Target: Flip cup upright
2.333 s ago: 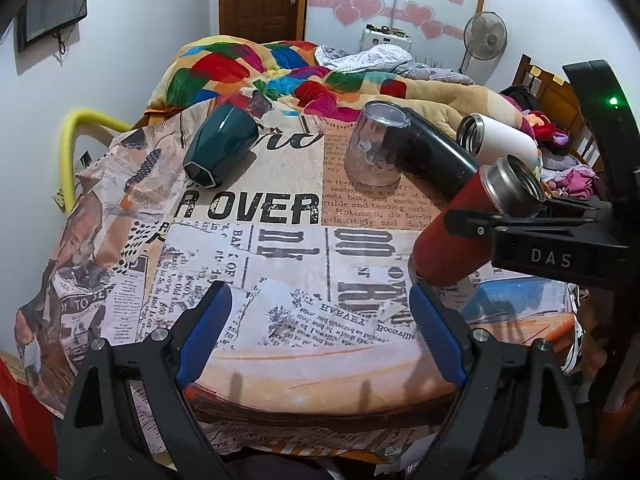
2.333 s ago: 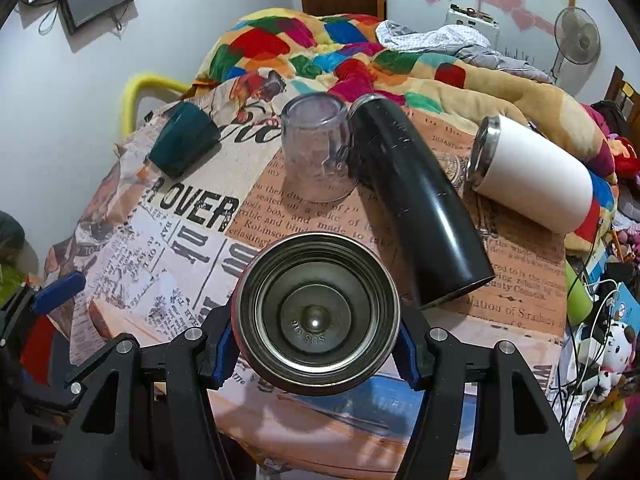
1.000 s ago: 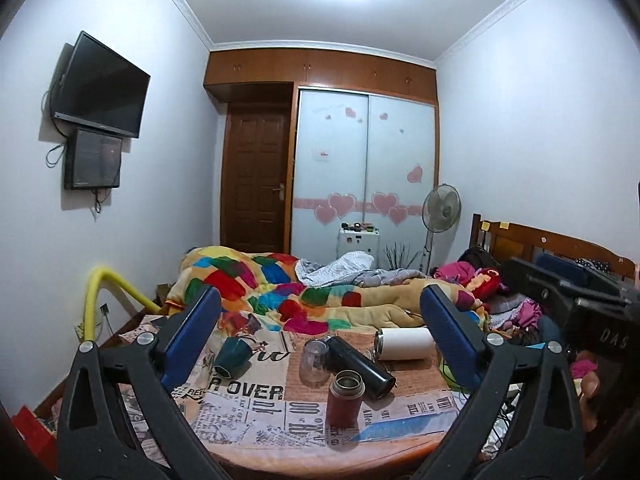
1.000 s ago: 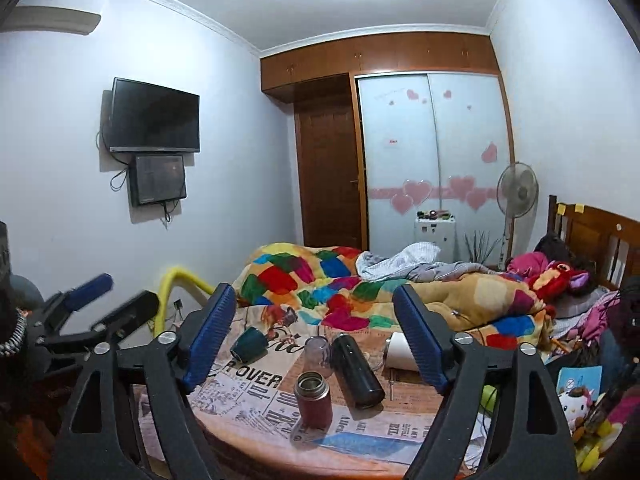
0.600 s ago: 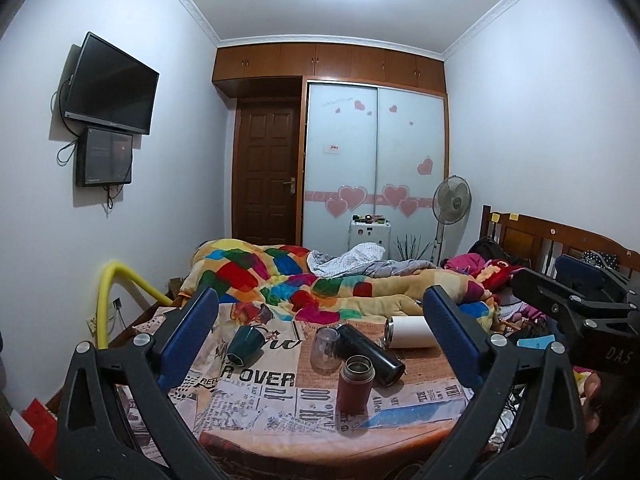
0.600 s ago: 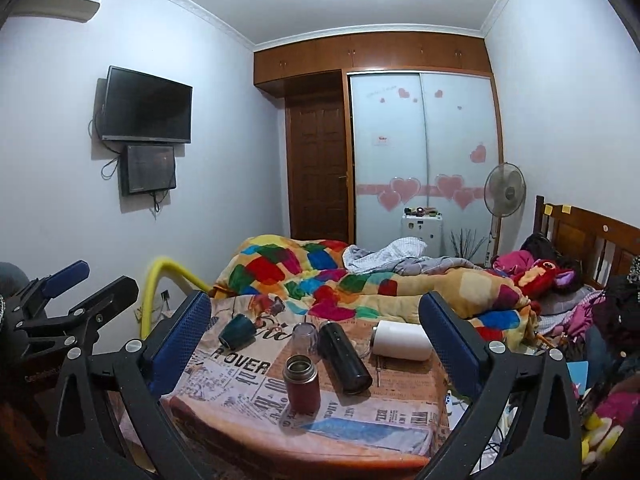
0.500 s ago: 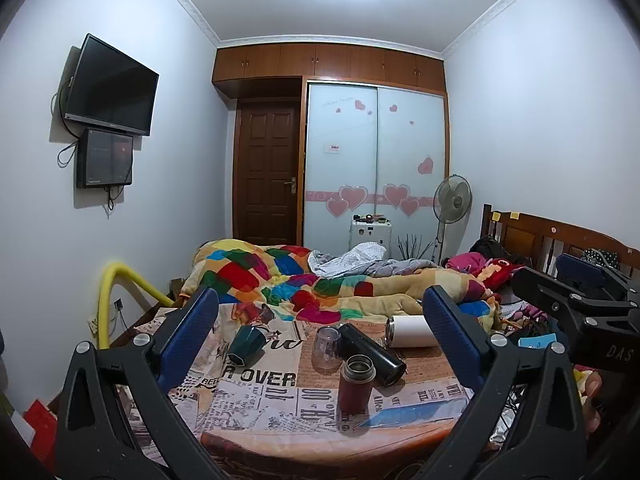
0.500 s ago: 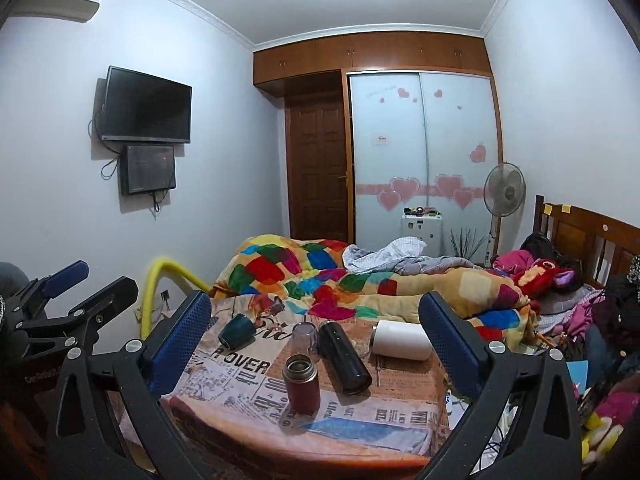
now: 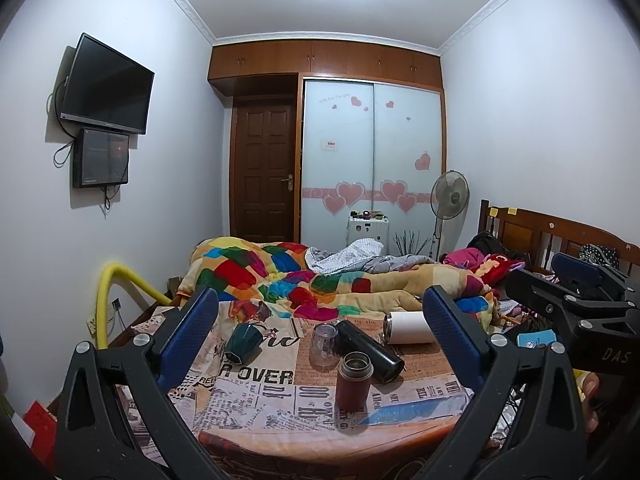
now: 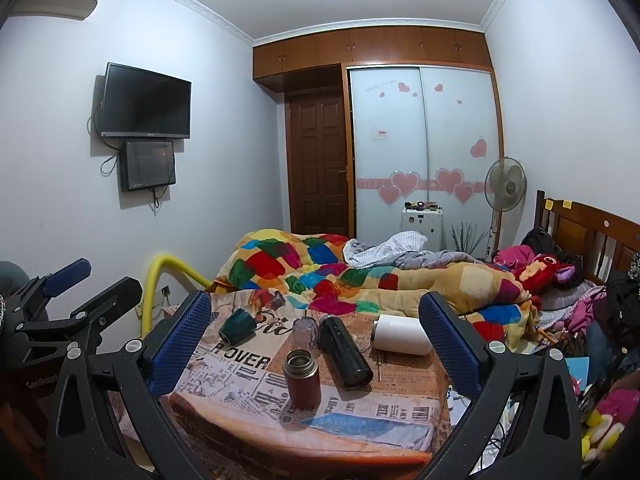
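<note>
Red flask (image 10: 302, 378) upright on table (image 10: 360, 436); four cups lying; both jaws wide.

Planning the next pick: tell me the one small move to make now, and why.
Probably bring the open, empty right gripper down toward the black flask, which lies on its side just behind the upright red flask. The white tumbler and green cup also lie tipped, farther off.

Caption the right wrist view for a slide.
Open right gripper facing a newspaper-print table: red steel flask upright, black flask, white tumbler and green cup lying down.
</note>
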